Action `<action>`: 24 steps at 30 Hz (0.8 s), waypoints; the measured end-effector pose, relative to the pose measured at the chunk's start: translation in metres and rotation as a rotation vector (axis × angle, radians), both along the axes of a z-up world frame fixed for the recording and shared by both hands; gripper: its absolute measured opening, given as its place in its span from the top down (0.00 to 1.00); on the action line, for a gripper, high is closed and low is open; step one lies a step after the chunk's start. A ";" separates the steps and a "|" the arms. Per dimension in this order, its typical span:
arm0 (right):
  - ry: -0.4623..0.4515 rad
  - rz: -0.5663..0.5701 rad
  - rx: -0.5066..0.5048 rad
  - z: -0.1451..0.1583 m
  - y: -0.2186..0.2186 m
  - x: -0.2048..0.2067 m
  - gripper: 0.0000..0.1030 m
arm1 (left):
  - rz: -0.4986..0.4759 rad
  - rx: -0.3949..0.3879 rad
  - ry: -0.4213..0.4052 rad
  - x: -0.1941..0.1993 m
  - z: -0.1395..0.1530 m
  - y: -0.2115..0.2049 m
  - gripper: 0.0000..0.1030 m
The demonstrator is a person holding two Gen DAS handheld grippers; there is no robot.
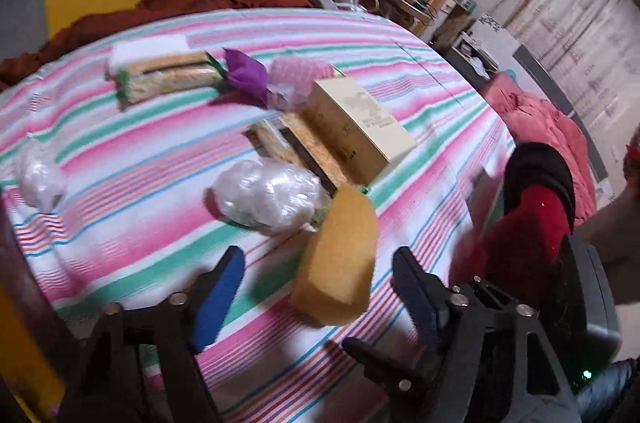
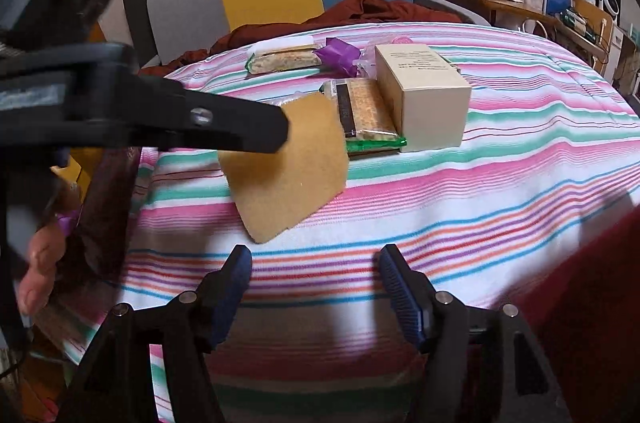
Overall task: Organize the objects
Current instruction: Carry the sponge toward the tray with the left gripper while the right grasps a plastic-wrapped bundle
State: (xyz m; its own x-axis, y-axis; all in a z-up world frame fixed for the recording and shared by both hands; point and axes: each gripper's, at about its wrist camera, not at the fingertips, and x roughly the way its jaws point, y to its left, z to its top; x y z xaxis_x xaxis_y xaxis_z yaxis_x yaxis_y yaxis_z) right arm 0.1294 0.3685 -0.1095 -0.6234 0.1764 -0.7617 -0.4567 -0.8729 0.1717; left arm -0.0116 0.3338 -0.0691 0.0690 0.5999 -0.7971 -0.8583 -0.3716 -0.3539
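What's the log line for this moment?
left gripper: open, sponge between jaws, not gripped | right gripper: open, empty | box: on striped cloth

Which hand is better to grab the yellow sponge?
Probably the left. The left hand-held gripper has the yellow sponge between its open fingers already. The right hand-held gripper hangs open over bare striped cloth, short of the sponge.

the left tool [image 1: 318, 297] tilts downward with its blue-padded jaws apart. the right tool [image 2: 316, 289] tilts down likewise, jaws parted and holding nothing. a bare hand [image 2: 42, 263] grips the left tool's handle at the frame's edge.
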 end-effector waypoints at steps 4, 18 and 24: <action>0.010 0.004 -0.005 -0.001 -0.001 -0.001 0.31 | -0.037 -0.041 -0.007 0.007 -0.015 0.017 0.41; -0.037 -0.009 0.001 0.001 0.003 -0.019 0.29 | 0.158 0.073 0.080 0.003 0.018 -0.052 0.64; -0.045 -0.005 -0.017 0.018 0.009 -0.038 0.37 | 0.267 0.093 0.140 0.005 0.033 -0.108 0.64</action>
